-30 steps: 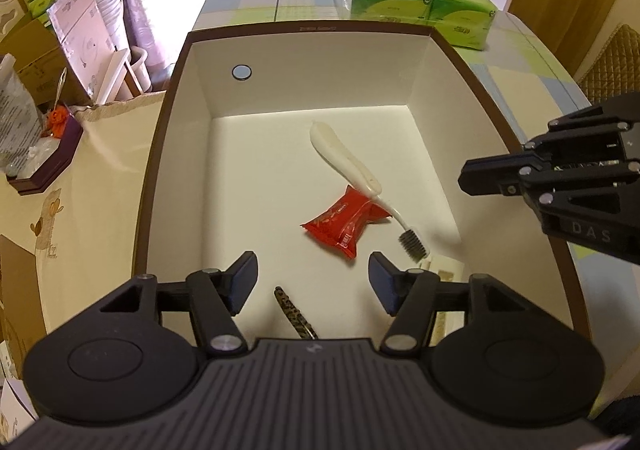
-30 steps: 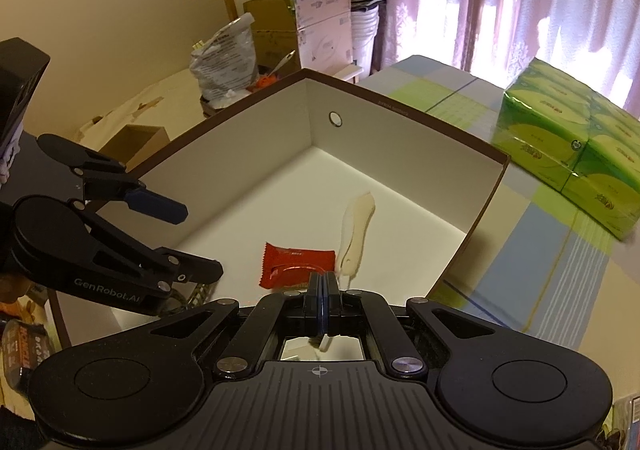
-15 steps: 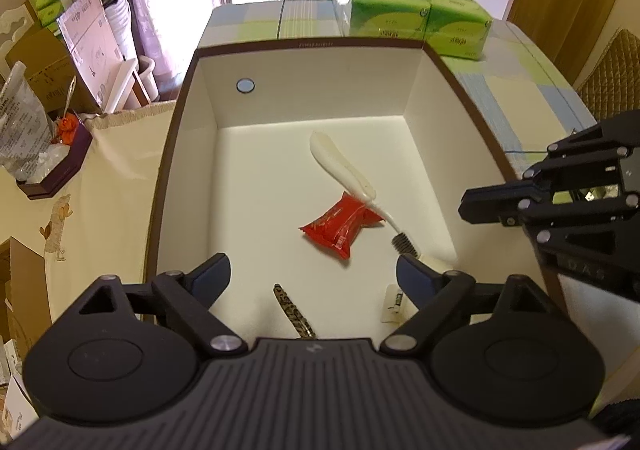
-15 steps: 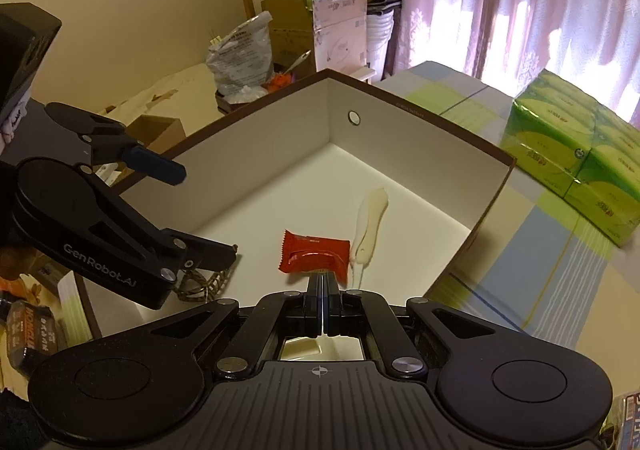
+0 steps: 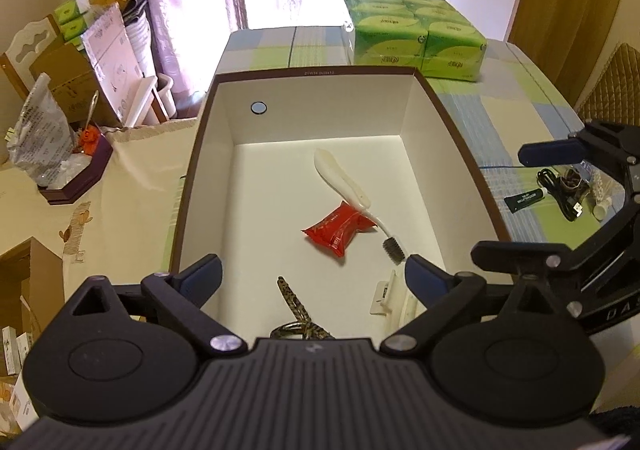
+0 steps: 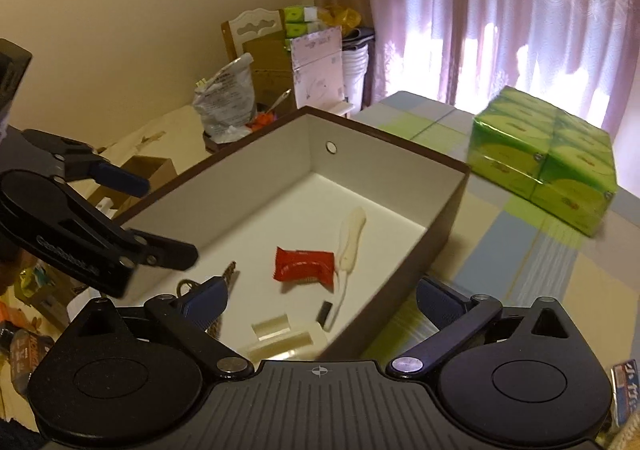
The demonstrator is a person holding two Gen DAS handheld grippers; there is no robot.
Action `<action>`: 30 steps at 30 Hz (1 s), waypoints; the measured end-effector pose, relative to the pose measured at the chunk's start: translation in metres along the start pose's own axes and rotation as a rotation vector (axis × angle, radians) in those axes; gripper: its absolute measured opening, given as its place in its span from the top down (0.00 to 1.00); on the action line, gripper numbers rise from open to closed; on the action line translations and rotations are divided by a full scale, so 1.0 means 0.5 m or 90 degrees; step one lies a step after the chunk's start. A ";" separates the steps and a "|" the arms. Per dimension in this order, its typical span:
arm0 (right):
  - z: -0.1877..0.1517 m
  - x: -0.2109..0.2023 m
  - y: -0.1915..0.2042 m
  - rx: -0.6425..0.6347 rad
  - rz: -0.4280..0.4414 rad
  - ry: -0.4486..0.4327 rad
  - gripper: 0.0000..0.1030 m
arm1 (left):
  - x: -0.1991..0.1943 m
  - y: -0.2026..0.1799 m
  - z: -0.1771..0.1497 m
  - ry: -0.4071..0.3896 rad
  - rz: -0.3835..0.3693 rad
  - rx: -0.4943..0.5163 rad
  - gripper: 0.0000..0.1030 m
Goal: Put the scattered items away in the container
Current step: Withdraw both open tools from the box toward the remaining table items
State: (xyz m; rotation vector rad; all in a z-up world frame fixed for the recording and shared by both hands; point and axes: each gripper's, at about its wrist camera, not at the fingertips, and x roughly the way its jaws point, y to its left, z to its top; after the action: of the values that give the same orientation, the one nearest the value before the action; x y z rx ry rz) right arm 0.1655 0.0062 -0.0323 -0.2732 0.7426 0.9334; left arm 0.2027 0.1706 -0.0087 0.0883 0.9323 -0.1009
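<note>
Hair clip (image 5: 298,314) half hidden behind left gripper (image 5: 312,278) body.

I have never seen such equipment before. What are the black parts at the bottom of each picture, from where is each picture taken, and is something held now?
No robot is here: a person holds one two-finger gripper in each hand, and a fisheye camera on each looks forward along its fingers. The black parts are those tools. One picture comes from the left gripper, the other from the right gripper. Each view also shows the other gripper at its side.

Both are open and hold nothing.

Below them stands a brown box with a white inside. In it lie a red packet, a white toothbrush, a leopard-pattern hair clip and a small pale plastic case.

On the checked table, outside the box, remain a dark green tube and a black cable. Green tissue packs stand behind.
</note>
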 end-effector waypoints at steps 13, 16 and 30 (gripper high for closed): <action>-0.027 -0.047 -0.026 -0.012 0.031 -0.013 0.00 | -0.064 -0.047 -0.023 -0.020 0.033 -0.025 0.04; -0.042 -0.071 -0.037 -0.018 0.040 -0.015 0.00 | -0.075 -0.066 -0.028 -0.022 0.040 -0.032 0.04; -0.113 -0.173 -0.083 -0.025 0.074 -0.004 0.00 | -0.118 -0.165 -0.053 -0.025 0.063 -0.059 0.04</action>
State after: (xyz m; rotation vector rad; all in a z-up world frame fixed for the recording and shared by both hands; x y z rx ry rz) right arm 0.1410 -0.1015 -0.0180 -0.2632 0.7406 1.0598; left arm 0.1365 0.0948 0.0202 0.0463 0.8900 0.0312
